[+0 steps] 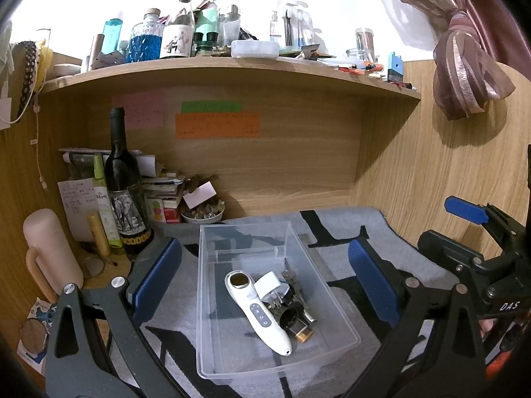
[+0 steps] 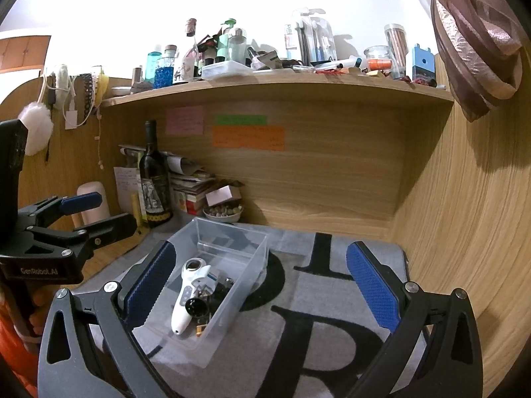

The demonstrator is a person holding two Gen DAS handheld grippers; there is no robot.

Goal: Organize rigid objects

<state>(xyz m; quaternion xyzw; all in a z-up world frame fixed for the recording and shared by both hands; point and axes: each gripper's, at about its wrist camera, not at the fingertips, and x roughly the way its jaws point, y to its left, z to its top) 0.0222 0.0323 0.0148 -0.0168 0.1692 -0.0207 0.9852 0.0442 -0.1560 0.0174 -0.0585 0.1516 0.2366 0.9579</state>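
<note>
Left wrist view: the left gripper (image 1: pixel 265 275) hangs over the desk with its blue-padded fingers (image 1: pixel 156 278) spread wide, holding nothing. Between them a clear plastic bin (image 1: pixel 212 341) sits on a grey mat (image 1: pixel 365 225) with black lettering. Inside the bin lie a white handheld device (image 1: pixel 257 311), a white plug adapter (image 1: pixel 270 287), a bunch of keys (image 1: pixel 288 273) and a dark cylindrical object (image 1: pixel 292 320), all packed close together toward the near half. Left of the bin, against the wooden back wall, stands a dark wine bottle (image 1: pixel 124 185) beside a pale pink mug (image 1: pixel 46 248) and a small bowl (image 1: pixel 203 215) of small bits. At the right edge the right gripper (image 1: pixel 471 219) shows, spread apart and empty.

Right wrist view: the right gripper (image 2: pixel 262 288) is likewise wide open with nothing between its fingers (image 2: pixel 371 288). It is over the mat (image 2: pixel 315 348), with the bin (image 2: pixel 259 248) to the lower left, partly behind the left finger. The white device (image 2: pixel 187 295) lies lengthwise in the bin, dark items just beside it. The left gripper (image 2: pixel 99 212) shows at the left edge, open, near the wine bottle (image 2: pixel 153 182). A cluttered shelf (image 2: pixel 275 89) runs above.
</note>
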